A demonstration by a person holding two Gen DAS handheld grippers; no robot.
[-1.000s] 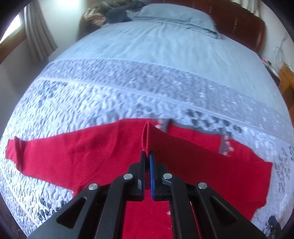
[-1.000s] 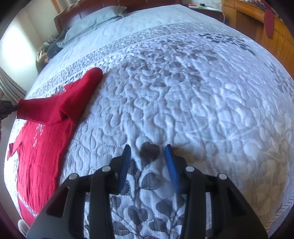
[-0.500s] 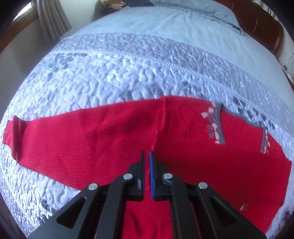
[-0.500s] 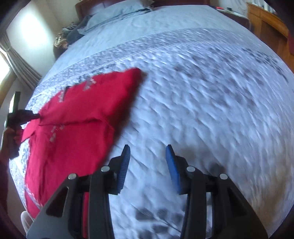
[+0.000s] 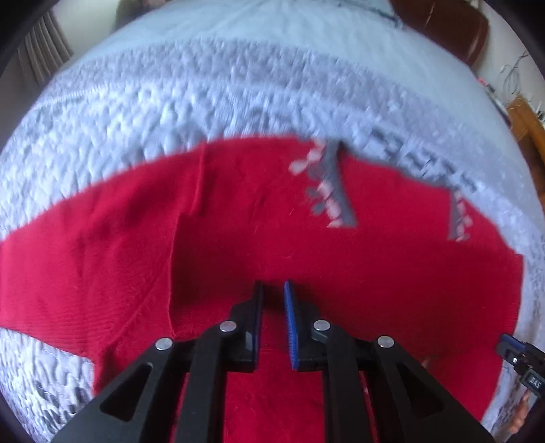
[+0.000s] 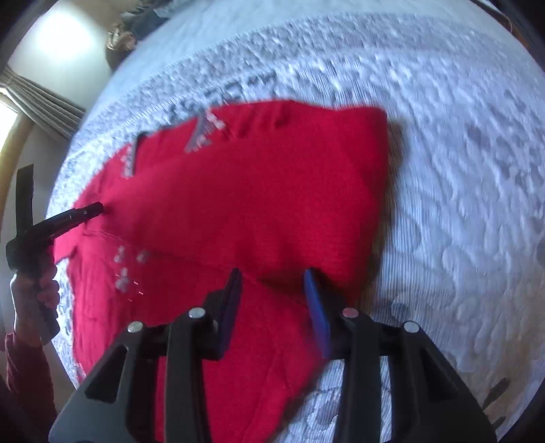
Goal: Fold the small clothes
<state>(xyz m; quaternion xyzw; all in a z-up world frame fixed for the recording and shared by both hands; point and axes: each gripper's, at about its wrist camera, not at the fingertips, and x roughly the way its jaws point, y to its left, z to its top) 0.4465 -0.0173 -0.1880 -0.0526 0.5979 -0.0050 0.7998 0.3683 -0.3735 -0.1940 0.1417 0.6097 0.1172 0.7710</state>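
A small red knit sweater (image 5: pixel 340 252) with a grey patterned collar (image 5: pixel 335 187) lies flat on the quilted bed. One sleeve is folded across the body (image 6: pixel 272 191); the other sleeve stretches out to the left (image 5: pixel 68 259). My left gripper (image 5: pixel 272 289) hovers just above the sweater's middle, jaws slightly apart and empty. My right gripper (image 6: pixel 272 276) is open over the lower edge of the folded sleeve, empty. The left gripper also shows in the right wrist view (image 6: pixel 85 213), at the sweater's left side.
The grey-white quilt (image 6: pixel 460 170) covers the bed all around the sweater. A dark wooden headboard (image 5: pixel 442 27) and a pile of clothes (image 6: pixel 136 27) are at the far end. Curtains (image 6: pixel 44 102) hang at the left. A wooden cabinet (image 5: pixel 524 122) stands at the right.
The left gripper laid the sleeve down on the sweater body and let go, jaws now slightly apart. The right gripper swung left from the bare quilt to the folded sleeve's edge.
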